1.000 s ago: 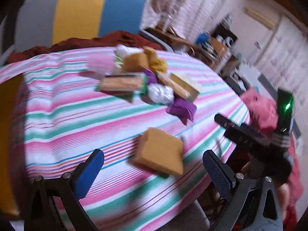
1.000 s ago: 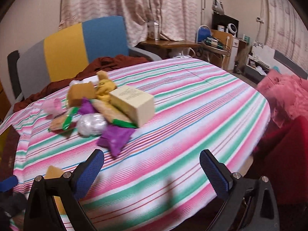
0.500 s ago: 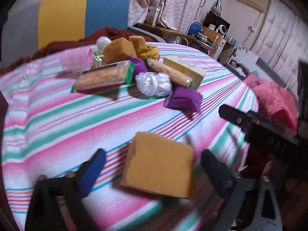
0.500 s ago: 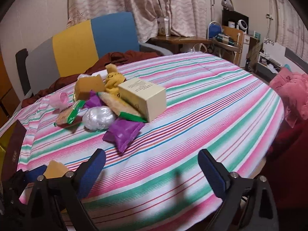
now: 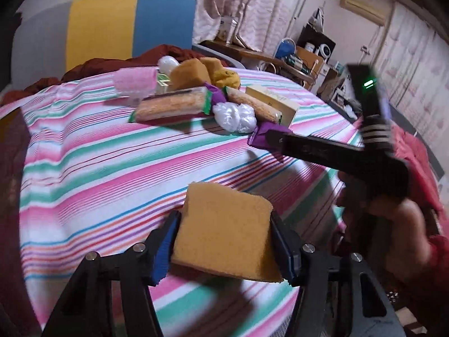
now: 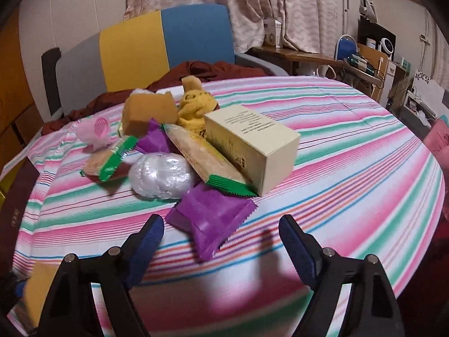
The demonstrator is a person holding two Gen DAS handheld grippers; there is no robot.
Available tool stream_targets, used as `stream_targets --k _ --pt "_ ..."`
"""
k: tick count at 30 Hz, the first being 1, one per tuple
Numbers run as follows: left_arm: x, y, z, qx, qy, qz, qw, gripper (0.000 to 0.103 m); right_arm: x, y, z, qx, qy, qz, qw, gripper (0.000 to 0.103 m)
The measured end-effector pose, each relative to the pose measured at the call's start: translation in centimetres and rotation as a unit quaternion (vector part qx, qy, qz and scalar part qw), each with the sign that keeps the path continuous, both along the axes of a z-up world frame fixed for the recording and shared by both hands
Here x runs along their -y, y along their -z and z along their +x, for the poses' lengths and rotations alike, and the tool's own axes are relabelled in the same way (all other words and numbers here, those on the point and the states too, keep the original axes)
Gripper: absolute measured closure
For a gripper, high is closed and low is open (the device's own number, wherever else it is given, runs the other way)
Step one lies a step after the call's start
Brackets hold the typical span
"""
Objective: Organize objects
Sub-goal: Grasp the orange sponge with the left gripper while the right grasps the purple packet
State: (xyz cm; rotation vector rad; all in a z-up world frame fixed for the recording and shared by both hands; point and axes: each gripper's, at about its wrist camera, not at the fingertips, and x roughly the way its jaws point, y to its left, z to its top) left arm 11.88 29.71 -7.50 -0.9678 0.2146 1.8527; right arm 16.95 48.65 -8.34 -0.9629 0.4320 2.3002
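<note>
My left gripper (image 5: 224, 244) is shut on an orange sponge (image 5: 224, 233) and holds it over the near edge of the striped table (image 5: 98, 163). My right gripper (image 6: 221, 238) is open and empty, its jaws on either side of a purple packet (image 6: 210, 216). Behind the packet lies a pile: a cream box (image 6: 252, 140), a white plastic bundle (image 6: 162, 174), two green-edged biscuit packs (image 6: 204, 160), another orange sponge (image 6: 146, 112), a yellow cloth (image 6: 196, 106) and a pink item (image 6: 95, 132). The pile also shows in the left wrist view (image 5: 196, 98).
A grey, yellow and blue chair (image 6: 146, 47) with a dark red cloth (image 6: 207, 70) stands behind the table. A desk with clutter (image 6: 350, 61) is at the back right. A dark brown object (image 6: 14, 205) lies at the table's left edge.
My left gripper moved in on the orange sponge and shut on it. My right gripper moved forward toward the purple packet and stays open.
</note>
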Motion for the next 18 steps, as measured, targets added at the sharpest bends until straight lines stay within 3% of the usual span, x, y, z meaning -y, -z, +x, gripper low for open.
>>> stream_targets --k 7,18 --pt "3.1 -2.4 0.0 -0.005 -0.022 0.027 0.9994 0.041 -1.1 0.9 -2.0 0.017 -0.017 0.01 1.0 0.019" --pt "8.0 -4.8 -2.1 -0.013 -0.084 0.058 0.9947 0.04 0.0 1.2 -2.6 0.004 -0.027 -0.013 1.0 0.056"
